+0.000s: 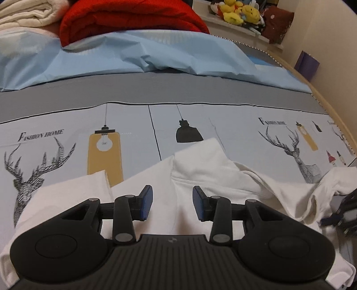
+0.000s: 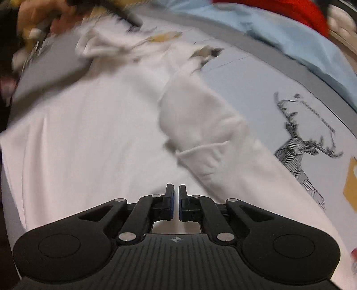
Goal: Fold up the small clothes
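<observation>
Black left tongs (image 1: 172,189) nearest the lens, partly open, blue pads bare, nothing gripped, hanging just above cloth. Right tongs (image 2: 176,189) drawn shut to a sliver over the same cloth; cannot tell whether a thin layer is nipped between the pads.

Beneath both: white garment (image 1: 200,169), spread along the near edge of the bed, collar end reaching toward the middle, one sleeve rumpled toward the right edge. Soft, matte knit, limp and quick to wrinkle; thicker ribbed band at the collar, rolled hem at the sleeve opening. Blurred in the right wrist view, with a bunched sleeve (image 2: 200,125) lying over the flat body panel.

Judged step: taking hold for a fold. To do it well:
- Pinch at a seam or hem, not mid-panel, to avoid dragging a single layer.
- Flatten the bunched sleeve first.
- Lift both holds evenly and low, keeping the fold line straight.
- Avoid catching the sheet below.

Under the garment: smooth printed bed sheet (image 1: 234,133), pale blue with deer, lamps and lettering, grey band beyond. Farther toward the far edge: crisp, creased light-blue cover (image 1: 111,55), plump red blanket (image 1: 129,20), folded cream blanket (image 1: 26,13). Past the far right corner: yellow plush toys (image 1: 241,12) on a ledge.
</observation>
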`<state>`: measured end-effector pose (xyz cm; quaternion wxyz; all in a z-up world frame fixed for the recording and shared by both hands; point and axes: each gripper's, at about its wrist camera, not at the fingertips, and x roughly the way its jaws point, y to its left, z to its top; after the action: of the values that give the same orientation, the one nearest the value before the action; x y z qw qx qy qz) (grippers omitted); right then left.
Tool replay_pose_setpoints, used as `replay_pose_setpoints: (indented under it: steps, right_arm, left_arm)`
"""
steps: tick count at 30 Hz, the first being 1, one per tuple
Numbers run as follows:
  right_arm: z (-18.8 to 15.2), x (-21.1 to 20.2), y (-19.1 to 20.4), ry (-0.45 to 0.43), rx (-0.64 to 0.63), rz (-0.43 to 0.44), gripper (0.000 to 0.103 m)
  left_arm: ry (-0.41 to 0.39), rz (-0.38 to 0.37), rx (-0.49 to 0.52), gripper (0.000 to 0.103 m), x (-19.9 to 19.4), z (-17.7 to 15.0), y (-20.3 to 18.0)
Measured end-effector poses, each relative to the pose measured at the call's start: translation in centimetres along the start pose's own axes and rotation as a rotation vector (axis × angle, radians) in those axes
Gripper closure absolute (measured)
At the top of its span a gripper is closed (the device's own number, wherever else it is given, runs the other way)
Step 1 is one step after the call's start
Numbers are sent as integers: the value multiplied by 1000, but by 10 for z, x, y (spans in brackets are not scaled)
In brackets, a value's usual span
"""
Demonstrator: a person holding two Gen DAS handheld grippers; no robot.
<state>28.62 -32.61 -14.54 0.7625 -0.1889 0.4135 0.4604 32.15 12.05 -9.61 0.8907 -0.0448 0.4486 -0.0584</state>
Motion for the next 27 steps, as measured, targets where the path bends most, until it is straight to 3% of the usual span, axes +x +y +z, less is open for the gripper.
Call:
replay_pose_setpoints:
  steps: [3, 6, 9, 10, 12, 16, 19, 23, 24, 25, 26, 27]
  right_arm:
    - [15, -27, -36, -203, 194, -58, 92]
    - [26, -42, -75, -378, 387, -165, 55]
    - [35, -28, -93, -404, 448, -199, 42]
    - [36, -19, -95, -391, 467, -174, 31]
    - [39, 1, -96, -367, 500, -90, 24]
    - [39, 16, -84, -302, 446, 94, 25]
    - [38, 15, -78, -262, 397, 124, 25]
    - [28, 23, -69, -161, 309, 74, 26]
    - [24, 24, -68, -141, 291, 59, 30]
    - [20, 24, -67, -133, 277, 42, 41]
    - [19, 24, -66, -129, 263, 32, 48]
    - [20, 24, -66, -131, 255, 23, 65]
  left_arm:
    - [-16, 12, -32, 60, 14, 3, 1]
    - [-41, 24, -87, 60, 22, 10, 6]
    - [-72, 24, -143, 52, 32, 18, 8]
    - [-78, 23, -154, 45, 37, 21, 8]
    - [-85, 28, -164, 38, 49, 23, 7]
    - [-38, 18, -178, 34, 74, 20, 9]
    - [-5, 9, -140, 34, 85, 14, 12]
    - [31, -5, -113, 36, 92, 9, 17]
    - [29, -6, -102, 42, 92, 8, 16]
    - [28, -18, -92, 60, 92, 8, 15]
    - [33, -48, -82, 71, 92, 8, 14]
    - [33, -68, -71, 86, 91, 8, 11]
